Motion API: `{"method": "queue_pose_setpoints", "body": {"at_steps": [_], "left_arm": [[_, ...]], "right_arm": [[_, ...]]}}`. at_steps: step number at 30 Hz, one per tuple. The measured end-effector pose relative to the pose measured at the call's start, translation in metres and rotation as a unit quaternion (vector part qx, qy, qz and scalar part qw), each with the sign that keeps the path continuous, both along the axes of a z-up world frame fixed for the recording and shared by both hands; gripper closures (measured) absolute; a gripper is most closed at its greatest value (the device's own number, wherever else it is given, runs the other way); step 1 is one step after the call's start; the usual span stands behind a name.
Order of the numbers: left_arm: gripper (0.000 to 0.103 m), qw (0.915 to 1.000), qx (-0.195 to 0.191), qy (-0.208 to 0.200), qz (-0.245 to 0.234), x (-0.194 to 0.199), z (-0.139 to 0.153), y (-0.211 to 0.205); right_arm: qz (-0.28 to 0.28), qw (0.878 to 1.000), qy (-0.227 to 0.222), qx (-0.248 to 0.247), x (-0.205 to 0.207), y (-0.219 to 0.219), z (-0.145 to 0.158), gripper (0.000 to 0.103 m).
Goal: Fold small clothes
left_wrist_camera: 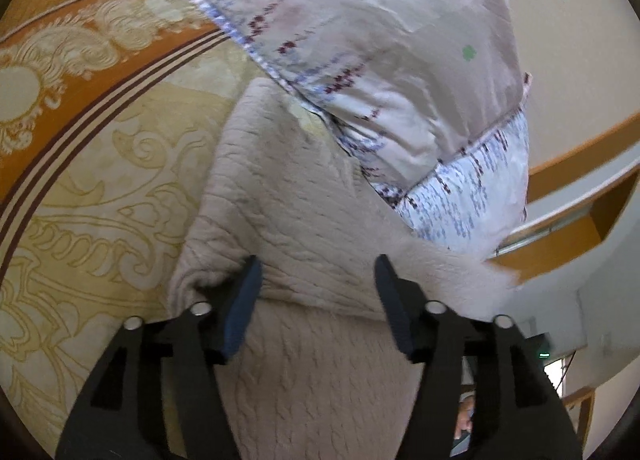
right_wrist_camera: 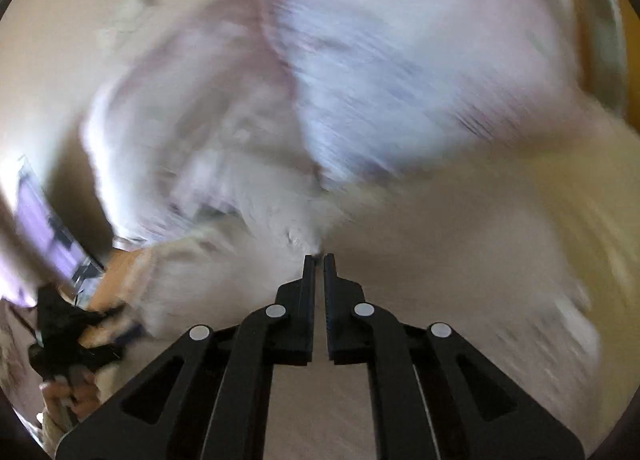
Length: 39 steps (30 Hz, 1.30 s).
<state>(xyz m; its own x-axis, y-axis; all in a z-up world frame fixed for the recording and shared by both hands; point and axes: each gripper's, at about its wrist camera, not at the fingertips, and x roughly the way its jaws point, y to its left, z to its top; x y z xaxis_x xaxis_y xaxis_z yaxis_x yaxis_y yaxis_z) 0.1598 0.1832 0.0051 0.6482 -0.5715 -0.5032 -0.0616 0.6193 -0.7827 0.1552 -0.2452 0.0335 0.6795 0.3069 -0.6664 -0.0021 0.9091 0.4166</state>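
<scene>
A: Knitted beige cloth, a cable-knit sweater (left_wrist_camera: 304,219), lies on the patterned yellow and orange bedspread (left_wrist_camera: 92,163). One part is already folded over the lower part, and its far end goes under the printed quilt (left_wrist_camera: 380,59).

B: What could go wrong from here, in your opinion?

A: I think the fold can open again. The left gripper (left_wrist_camera: 316,276) has its jaws moderately wide, and the folded edge lies between the fingers without being pressed, so nothing fixes it. If the other side is pulled strongly, the layer may slide or become crooked. Also the quilt lies on the sweater, so the far part could be dragged or stay caught under it.

B: And the right side?

A: The right gripper (right_wrist_camera: 319,260) has its jaws closed almost completely; only a thin gap stays between them. At the tips I see a small piece of pale cloth that seems to be pinched, most probably the edge of the sweater, but the right wrist view is much blurred, so I cannot be sure which cloth it is. Such a small bite at the tips may slip out during a fast movement.

B: So one side holds, the other does not?

A: Yes, that is my reading.
</scene>
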Motion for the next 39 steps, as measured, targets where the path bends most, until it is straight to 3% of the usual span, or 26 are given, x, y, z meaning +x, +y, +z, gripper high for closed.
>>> {"method": "queue_pose_setpoints", "body": {"at_steps": [3,5,6,7,10,15,20,24,30,33,36,38,39], "left_arm": [[0.038,0.9998,0.004,-0.012,-0.017,-0.008,0.007,-0.002],[0.038,0.9995,0.014,-0.022,-0.019,-0.017,0.013,0.001],[0.037,0.9993,0.021,-0.026,-0.019,-0.021,0.015,0.002],[0.037,0.9989,0.032,-0.029,-0.019,-0.025,0.017,0.004],[0.037,0.9973,0.061,-0.036,-0.019,-0.039,0.022,0.009],[0.037,0.9943,0.100,-0.031,-0.022,-0.054,0.020,0.014],[0.037,0.9924,0.116,-0.022,-0.032,-0.056,0.013,0.012],[0.037,0.9901,0.133,-0.019,-0.042,-0.056,0.009,0.005],[0.037,0.9890,0.140,-0.016,-0.044,-0.056,0.005,0.002],[0.037,0.9876,0.148,-0.017,-0.050,-0.056,0.005,-0.001],[0.037,0.9863,0.155,-0.019,-0.053,-0.057,0.005,-0.004],[0.037,0.9875,0.147,-0.017,-0.055,-0.059,0.005,-0.004],[0.037,0.9879,0.144,-0.017,-0.054,-0.062,0.005,-0.004]], "right_arm": [[-0.035,0.995,0.045,0.082,-0.006,-0.047,-0.014,0.095],[-0.048,0.991,0.032,0.123,-0.007,-0.068,-0.008,0.078],[-0.052,0.990,0.030,0.129,-0.004,-0.073,-0.006,0.061],[-0.053,0.989,0.032,0.137,0.000,-0.077,-0.005,0.058],[-0.038,0.982,0.062,0.175,0.019,-0.084,-0.010,0.058],[-0.025,0.983,0.100,0.155,0.037,-0.064,-0.024,0.059],[-0.014,0.983,0.107,0.147,0.045,-0.051,-0.031,0.072],[0.002,0.987,0.095,0.133,0.050,-0.036,-0.032,0.095],[-0.039,0.997,-0.006,0.072,0.029,-0.042,0.004,0.096],[-0.067,0.997,0.016,0.034,0.027,-0.051,-0.006,0.096],[-0.055,0.995,0.068,0.037,0.033,-0.051,-0.024,0.095],[-0.056,0.995,0.063,0.056,0.025,-0.059,-0.021,0.087],[-0.056,0.995,0.056,0.063,0.019,-0.065,-0.018,0.075]]}}
